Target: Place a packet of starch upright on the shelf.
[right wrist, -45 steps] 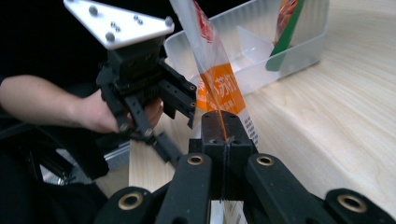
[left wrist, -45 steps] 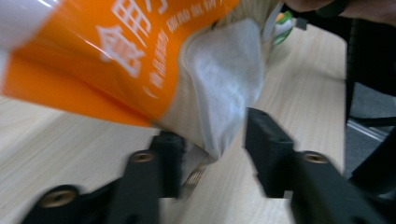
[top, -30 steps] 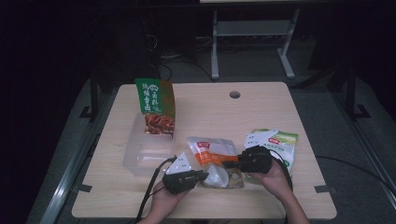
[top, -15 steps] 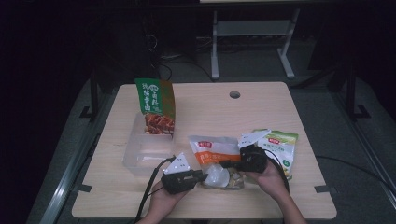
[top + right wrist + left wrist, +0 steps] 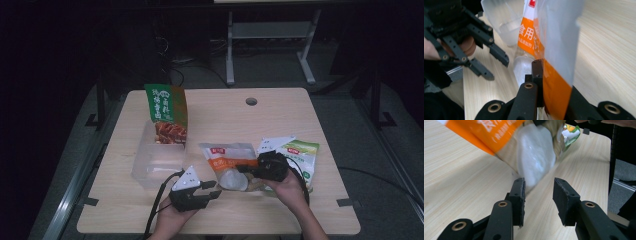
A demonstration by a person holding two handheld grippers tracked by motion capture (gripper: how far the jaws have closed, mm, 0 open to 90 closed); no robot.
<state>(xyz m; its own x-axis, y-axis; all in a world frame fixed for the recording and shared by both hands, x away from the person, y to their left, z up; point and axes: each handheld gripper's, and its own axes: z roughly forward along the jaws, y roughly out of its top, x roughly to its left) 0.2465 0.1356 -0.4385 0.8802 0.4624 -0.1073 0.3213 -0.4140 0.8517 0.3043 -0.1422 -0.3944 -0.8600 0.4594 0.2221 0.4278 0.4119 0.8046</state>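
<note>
Inspecting the table [image 5: 280, 107], we are finding the right gripper [image 5: 247, 169] clamping the orange-and-white pouch [image 5: 227, 162] near the clear plastic container [image 5: 157, 165]; the left gripper [image 5: 212, 190], jaws just opening, is gripping nothing beside that pouch.

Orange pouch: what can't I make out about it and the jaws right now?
- Orange pouch: right gripper clamps it; far pad hidden behind the film, right gripper view.
- Its top edge: cut off by the frame, left gripper view.
- Left gripper, just opening, nothing between: pouch print blurred.
- Green packet: print too small, high view.
</note>
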